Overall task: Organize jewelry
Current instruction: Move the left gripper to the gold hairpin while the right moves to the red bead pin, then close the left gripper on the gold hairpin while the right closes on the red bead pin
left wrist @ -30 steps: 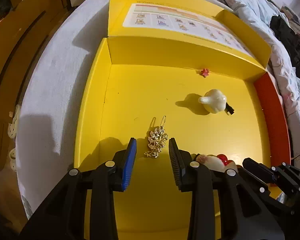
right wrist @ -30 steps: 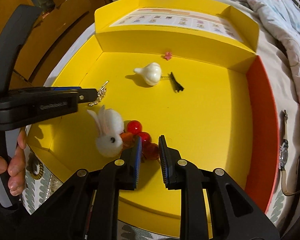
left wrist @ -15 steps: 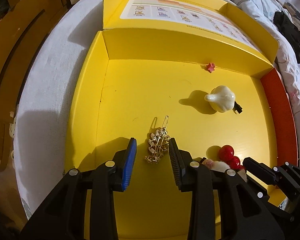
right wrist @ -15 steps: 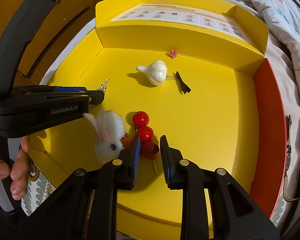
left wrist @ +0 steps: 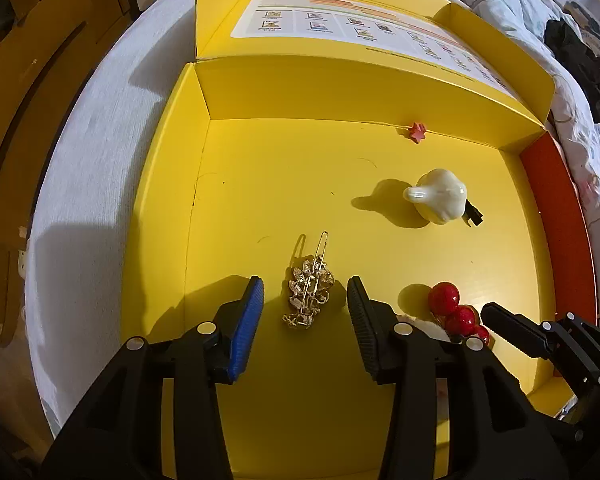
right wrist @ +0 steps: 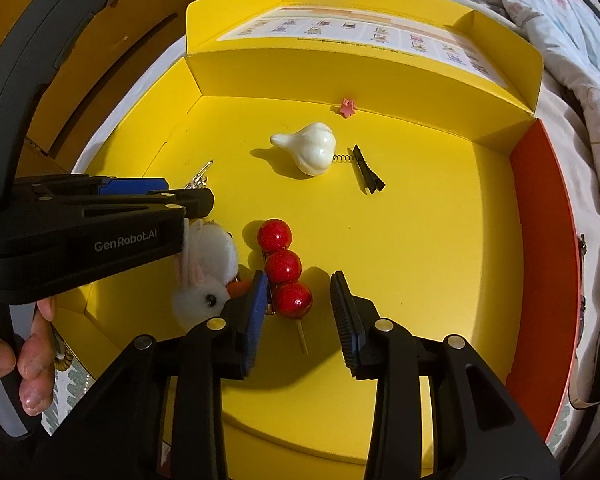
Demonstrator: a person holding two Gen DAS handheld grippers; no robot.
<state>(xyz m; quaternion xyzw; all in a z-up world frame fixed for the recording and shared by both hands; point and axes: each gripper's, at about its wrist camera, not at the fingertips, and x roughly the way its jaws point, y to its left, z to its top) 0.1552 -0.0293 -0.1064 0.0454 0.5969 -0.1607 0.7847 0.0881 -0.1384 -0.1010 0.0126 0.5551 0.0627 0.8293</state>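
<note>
My left gripper (left wrist: 306, 312) has just been opening; its jaws stand moderately wide around the gold leaf hair clip (left wrist: 309, 294), which lies flat on the tray floor between the pads, untouched. My right gripper (right wrist: 300, 310) has likewise just been opening, its jaws parted around the lowest bead of the red bead hairpin (right wrist: 284, 268) (the blue pad sits just beside that bead; I cannot tell whether it touches). Just to the left of the hairpin lies the white fluffy bunny clip (right wrist: 208, 276), partly under my left tool. Farther out rest the white garlic-shaped clip (right wrist: 312, 148), with its black toothed clip (right wrist: 366, 174) beside it, and the small pink star (right wrist: 347, 107) against the back wall. All pieces appear deposited in the yellow tray (right wrist: 440, 240); any further arranging within it remains.
</note>
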